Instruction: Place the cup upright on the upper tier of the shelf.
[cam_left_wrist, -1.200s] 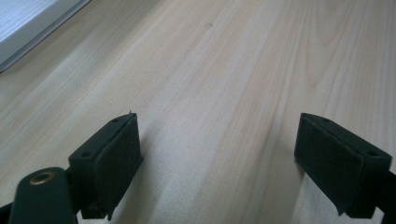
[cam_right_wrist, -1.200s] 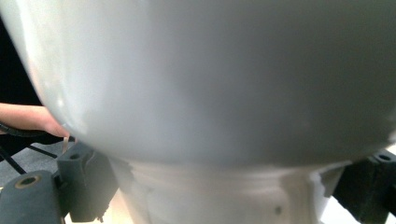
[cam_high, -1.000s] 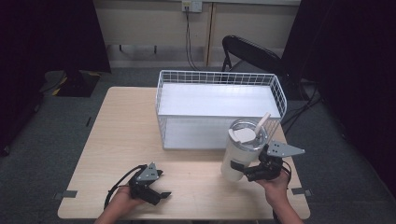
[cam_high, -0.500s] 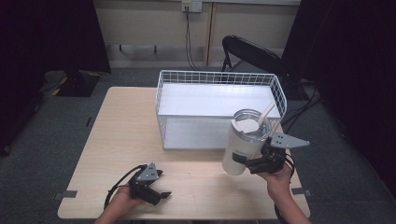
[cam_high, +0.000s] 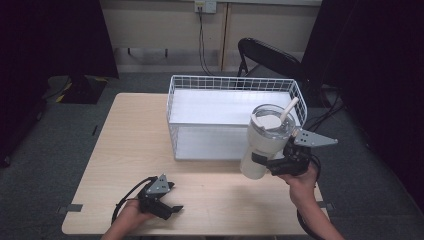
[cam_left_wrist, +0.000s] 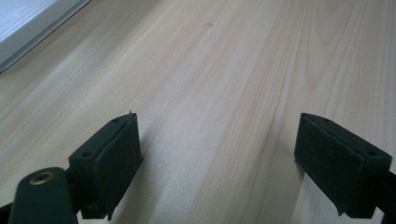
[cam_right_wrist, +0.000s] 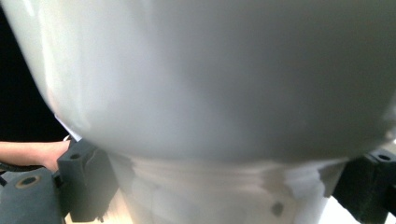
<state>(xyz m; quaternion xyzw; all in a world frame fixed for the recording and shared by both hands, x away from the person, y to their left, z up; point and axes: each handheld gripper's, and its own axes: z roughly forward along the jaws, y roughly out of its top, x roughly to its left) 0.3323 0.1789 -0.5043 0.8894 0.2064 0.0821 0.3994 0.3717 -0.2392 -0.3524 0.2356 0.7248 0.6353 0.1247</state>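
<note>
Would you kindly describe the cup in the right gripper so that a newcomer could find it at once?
Start at the white wire basket at the back of the wooden table. At its front right corner, the right gripper holds a tall white cup tilted above the tabletop. It is the only drinking vessel here, with a clear lid and a pale straw sticking out.

We see a grey carpet floor (cam_high: 60, 135) | beige wall (cam_high: 160, 25) with a socket (cam_high: 205, 6) – cables hanging | black folding chair (cam_high: 267, 56) behind the light wooden table (cam_high: 130, 130) | dark curtains (cam_high: 55, 35) at both sides
</note>
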